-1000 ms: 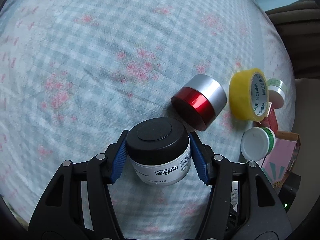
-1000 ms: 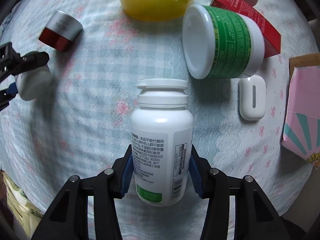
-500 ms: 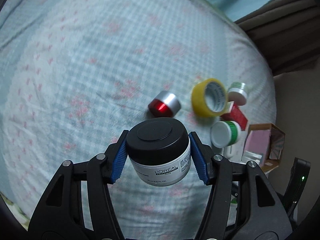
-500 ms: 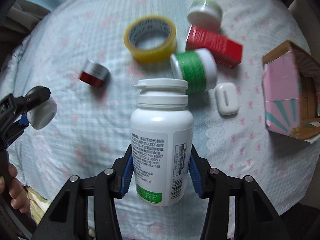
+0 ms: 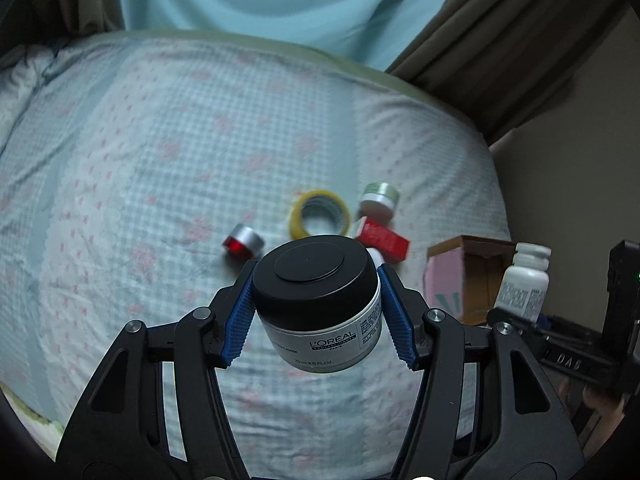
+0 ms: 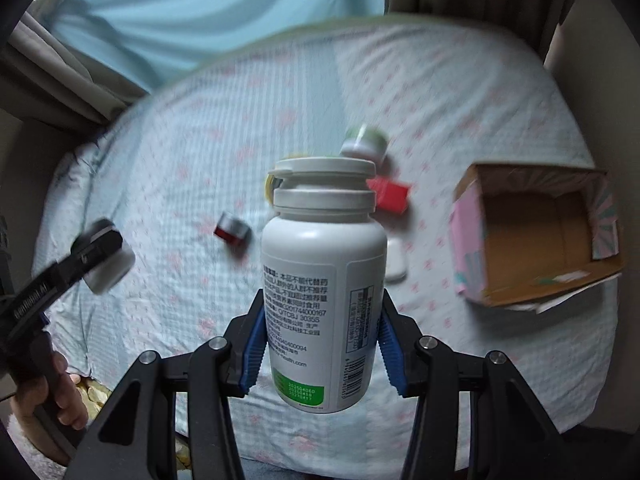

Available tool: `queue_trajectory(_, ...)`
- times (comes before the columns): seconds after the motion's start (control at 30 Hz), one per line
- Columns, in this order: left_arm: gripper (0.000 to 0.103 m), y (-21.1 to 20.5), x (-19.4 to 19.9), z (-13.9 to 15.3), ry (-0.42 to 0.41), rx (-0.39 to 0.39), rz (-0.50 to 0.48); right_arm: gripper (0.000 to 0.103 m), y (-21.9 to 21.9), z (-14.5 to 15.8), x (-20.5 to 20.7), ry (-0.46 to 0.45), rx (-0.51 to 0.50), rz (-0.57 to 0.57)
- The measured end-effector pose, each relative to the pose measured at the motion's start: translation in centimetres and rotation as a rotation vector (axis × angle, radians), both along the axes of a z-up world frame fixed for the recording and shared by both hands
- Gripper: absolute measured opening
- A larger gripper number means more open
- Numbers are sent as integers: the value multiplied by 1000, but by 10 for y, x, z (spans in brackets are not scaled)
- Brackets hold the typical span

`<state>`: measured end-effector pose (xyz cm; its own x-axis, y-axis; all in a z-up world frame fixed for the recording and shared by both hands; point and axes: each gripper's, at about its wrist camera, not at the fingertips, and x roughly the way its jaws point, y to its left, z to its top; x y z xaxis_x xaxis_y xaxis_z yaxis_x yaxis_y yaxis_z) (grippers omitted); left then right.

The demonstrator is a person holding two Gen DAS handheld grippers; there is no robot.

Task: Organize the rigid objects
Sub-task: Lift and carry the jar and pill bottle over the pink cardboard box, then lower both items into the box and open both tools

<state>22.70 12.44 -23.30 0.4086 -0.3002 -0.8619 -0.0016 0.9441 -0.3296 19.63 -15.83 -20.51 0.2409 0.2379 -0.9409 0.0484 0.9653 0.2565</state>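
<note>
My left gripper (image 5: 318, 316) is shut on a white L'Oreal jar with a black lid (image 5: 316, 300), held high above the bed. My right gripper (image 6: 322, 340) is shut on a white pill bottle (image 6: 320, 280), also high above the bed. On the bedsheet lie a red and silver jar (image 5: 243, 241), a yellow tape roll (image 5: 319, 216), a green-banded white jar (image 5: 378, 199) and a red box (image 5: 384, 238). The open pink cardboard box (image 6: 536, 236) sits at the bed's right side. The pill bottle also shows in the left wrist view (image 5: 522, 282).
A small white case (image 6: 395, 260) lies by the red box, partly hidden by the bottle. The bed (image 5: 160, 160) has a checked floral sheet. Light blue and brown curtains (image 5: 280, 0) hang behind it. The bed's right edge runs beside a wall (image 5: 560, 200).
Both grippers have risen and pulled back from the bed with their objects still held. The items on the sheet look much smaller, and the curtains have come into view.
</note>
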Motion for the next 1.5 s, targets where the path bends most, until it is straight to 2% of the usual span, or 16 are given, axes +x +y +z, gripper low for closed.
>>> queue_trajectory(0.27,55,-117,-13,43,-60,-4,23,46,-122,30,-5,-86,-31,60)
queue_trajectory(0.4,55,-191,-11,47,-64,12,9,46,-181,22,-2,-84,-57,104)
queue_trajectory(0.53,55,-265,0,33,-25,18,-41,46,-237,2,4,-57,-85,122)
queue_trajectory(0.77,55,-391,21,-26,80,78,-197,46,-326,-59,18,40,-100,98)
queue_trajectory(0.97,55,-466,42,-102,199,154,-295,46,-364,-113,29,124,-66,99)
queue_trajectory(1.1,55,-486,58,-151,274,202,-317,46,-366,-155,39,160,-38,148)
queue_trajectory(1.23,55,-488,72,-195,334,253,-330,46,-352,-187,42,169,-55,218)
queue_trajectory(1.5,55,-495,83,-235,383,311,-365,46,-334,-220,34,183,-91,260)
